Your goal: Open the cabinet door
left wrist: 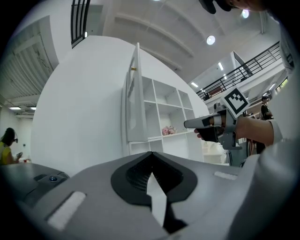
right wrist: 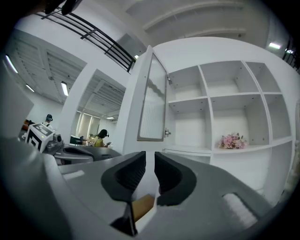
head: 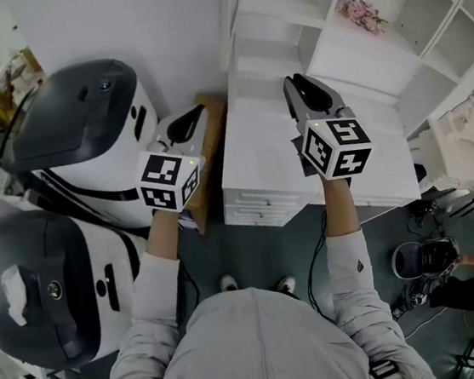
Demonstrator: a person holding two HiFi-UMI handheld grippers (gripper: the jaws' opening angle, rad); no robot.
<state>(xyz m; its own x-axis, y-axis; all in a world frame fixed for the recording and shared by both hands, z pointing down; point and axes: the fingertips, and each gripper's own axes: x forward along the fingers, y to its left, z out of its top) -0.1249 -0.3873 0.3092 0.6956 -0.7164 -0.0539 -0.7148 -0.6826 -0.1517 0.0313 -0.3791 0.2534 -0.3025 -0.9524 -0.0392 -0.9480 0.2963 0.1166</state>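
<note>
Saw the cabinet door [right wrist: 152, 98] swung wide open, standing left of the shelves [right wrist: 229, 97]. Held the left gripper [left wrist: 151, 154] clenched on nothing, right gripper [right wrist: 150, 158] slightly parted and empty, neither touching the door.

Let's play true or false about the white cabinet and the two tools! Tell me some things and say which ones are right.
1. The cabinet door stands open. True.
2. Pink flowers sit on a shelf. True.
3. The right tool grips the door's handle. False: its jaws stand slightly apart with nothing between them, away from the door.
4. The left tool has its jaws spread wide. False: they are together.
</note>
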